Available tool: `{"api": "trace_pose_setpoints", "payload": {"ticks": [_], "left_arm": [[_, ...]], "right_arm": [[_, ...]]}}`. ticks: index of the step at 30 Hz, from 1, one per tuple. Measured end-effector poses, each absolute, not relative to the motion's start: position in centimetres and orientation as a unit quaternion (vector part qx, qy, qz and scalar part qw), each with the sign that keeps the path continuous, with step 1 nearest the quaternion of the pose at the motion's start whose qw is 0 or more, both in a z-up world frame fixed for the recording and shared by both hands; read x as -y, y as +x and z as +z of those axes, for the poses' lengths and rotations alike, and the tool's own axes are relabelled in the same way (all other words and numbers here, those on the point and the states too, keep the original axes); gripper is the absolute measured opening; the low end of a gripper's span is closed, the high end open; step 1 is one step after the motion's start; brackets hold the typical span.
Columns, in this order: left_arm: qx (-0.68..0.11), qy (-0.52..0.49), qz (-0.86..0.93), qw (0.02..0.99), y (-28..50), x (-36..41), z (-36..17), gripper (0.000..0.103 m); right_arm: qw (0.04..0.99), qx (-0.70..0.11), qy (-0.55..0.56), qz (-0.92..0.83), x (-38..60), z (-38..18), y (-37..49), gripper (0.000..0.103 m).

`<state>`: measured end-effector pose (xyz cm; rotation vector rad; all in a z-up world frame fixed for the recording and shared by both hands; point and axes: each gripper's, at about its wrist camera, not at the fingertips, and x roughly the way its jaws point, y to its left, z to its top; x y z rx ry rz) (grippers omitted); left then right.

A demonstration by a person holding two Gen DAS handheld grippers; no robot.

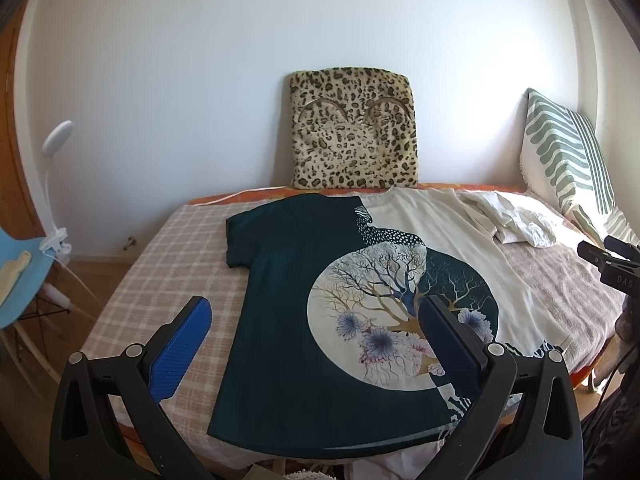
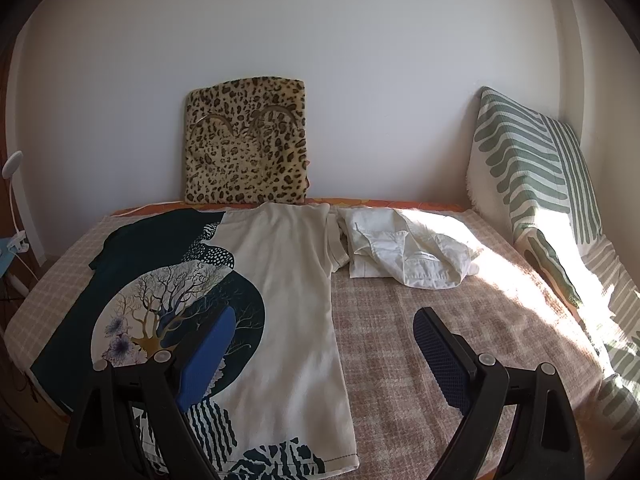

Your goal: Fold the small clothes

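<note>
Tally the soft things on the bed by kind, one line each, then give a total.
Printed T-shirt, spread flat: 1
Crumpled white garment: 1
Leopard-print cushion, against the wall: 1
Green-striped pillow, at the right: 1
Total: 4

Daylight enters from the right; a hard sunlit patch on the checked bedspread (image 2: pixel 500 280) and the striped cushion (image 2: pixel 532 184) is blown out to glare; the wall (image 2: pixel 320 40) is evenly lit; both fisheye views bend strongly, with dark vignetted corners; focus is fairly sharp.
</note>
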<state>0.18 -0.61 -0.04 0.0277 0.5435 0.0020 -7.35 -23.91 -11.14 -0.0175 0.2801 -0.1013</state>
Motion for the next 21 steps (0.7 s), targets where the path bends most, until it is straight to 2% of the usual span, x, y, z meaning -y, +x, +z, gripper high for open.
{"api": "trace_pose_setpoints", "payload": {"ticks": [21], "left_arm": [[-0.266, 0.014, -0.001, 0.964, 0.19, 0.81, 0.03, 0.103]], "right_arm": [[0.989, -0.135, -0.007, -0.052, 23.92, -10.81, -7.50, 0.092]]}}
